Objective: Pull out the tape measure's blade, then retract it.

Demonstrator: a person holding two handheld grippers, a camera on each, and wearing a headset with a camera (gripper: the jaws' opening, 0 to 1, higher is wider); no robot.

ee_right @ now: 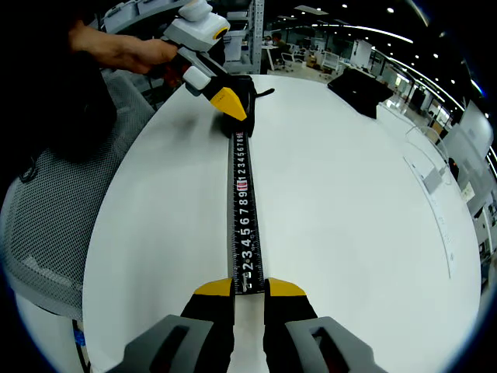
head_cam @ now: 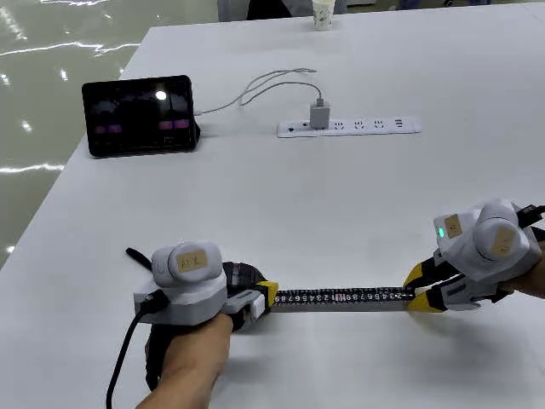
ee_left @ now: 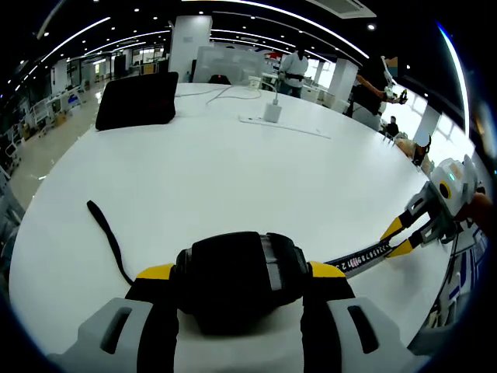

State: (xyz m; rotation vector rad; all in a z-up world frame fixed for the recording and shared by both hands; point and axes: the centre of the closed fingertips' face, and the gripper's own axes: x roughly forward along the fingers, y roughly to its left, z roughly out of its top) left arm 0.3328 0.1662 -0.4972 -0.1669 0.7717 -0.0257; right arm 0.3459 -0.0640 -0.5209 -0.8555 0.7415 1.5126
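Left gripper: your left gripper is clamped on the black tape measure, 1 yellow-tipped jaw on each side of its case.
Right gripper: your right gripper is pinched on the free end of the blade, its 2 jaws almost touching.
Tape measure: it sits on the white table near your edge, at the left, with the blade drawn out flat along the tabletop toward the right.
Blade: in the right gripper view you can read 1 to 9 and a red mark past them. Farther digits shrink until they are unreadable.
Hidden: the blade's end hook is buried between the right jaws. In the head view the left gripper's body covers most of the case, and only 1 yellow tip shows.
Strap: a black wrist strap trails from the case across the table. Where it joins the case is out of sight.
Hands: your left hand grips its handle. Your right hand is cut off by the frame edge.
Far side: a dark tablet stands with blurred purple patches on its screen. A white power strip holds a charger, and a paper cup is cropped at the top.
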